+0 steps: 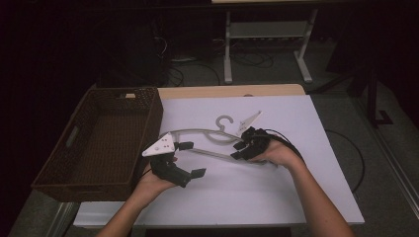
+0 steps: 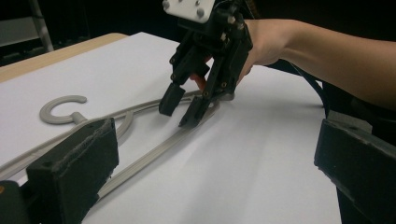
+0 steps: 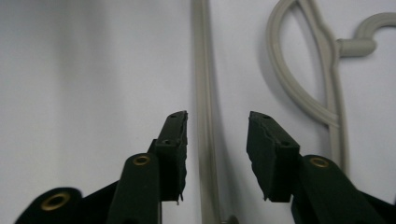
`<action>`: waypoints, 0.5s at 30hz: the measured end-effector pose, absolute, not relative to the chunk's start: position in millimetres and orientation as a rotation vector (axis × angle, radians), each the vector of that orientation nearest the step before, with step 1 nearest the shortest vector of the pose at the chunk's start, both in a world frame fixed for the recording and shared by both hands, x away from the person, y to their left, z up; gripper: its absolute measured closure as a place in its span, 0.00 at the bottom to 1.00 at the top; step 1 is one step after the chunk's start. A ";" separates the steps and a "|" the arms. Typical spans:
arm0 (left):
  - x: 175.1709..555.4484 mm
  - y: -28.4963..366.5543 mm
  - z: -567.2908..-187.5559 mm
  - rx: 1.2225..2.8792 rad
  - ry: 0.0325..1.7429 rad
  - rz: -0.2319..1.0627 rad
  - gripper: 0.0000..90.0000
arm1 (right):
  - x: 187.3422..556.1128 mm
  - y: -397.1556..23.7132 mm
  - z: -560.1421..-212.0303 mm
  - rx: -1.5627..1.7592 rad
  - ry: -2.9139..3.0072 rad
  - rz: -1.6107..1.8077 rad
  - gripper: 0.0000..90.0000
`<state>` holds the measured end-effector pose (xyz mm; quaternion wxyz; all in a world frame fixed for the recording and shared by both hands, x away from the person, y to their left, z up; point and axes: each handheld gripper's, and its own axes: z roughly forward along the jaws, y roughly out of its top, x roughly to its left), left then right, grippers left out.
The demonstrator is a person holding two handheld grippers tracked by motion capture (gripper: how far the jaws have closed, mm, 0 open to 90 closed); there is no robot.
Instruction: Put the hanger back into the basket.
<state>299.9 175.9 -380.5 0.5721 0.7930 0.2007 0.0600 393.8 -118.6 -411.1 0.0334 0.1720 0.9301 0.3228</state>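
Grey plastic hanger lies flat on the white table cover, near the middle of the high view, with its hook pointing to the upper part of the frame. The right gripper stands over the lower bar of the hanger. In the right gripper view the two black jaws are partly open, and the bar runs between them from bottom to top of the frame; a gap shows on both sides, so the pads do not press on it. The looped shoulder of the hanger is at the upper right of this view.

The left gripper is at the left end of the hanger, beside the basket. Its jaws are wide open in the left gripper view, and the hanger's end passes by the left jaw; whether it touches, I cannot tell.

The brown wicker basket sits at the left of the high view.
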 end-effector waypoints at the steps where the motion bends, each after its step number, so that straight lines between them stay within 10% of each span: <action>1: 300.0 175.7 -380.8 1.861 0.473 0.139 0.00 | 393.5 -114.9 -413.7 0.514 2.878 0.968 0.68; 15: 301.2 177.2 -382.2 1.855 0.484 0.127 0.00 | 393.2 -99.7 -428.1 0.432 2.925 0.778 0.80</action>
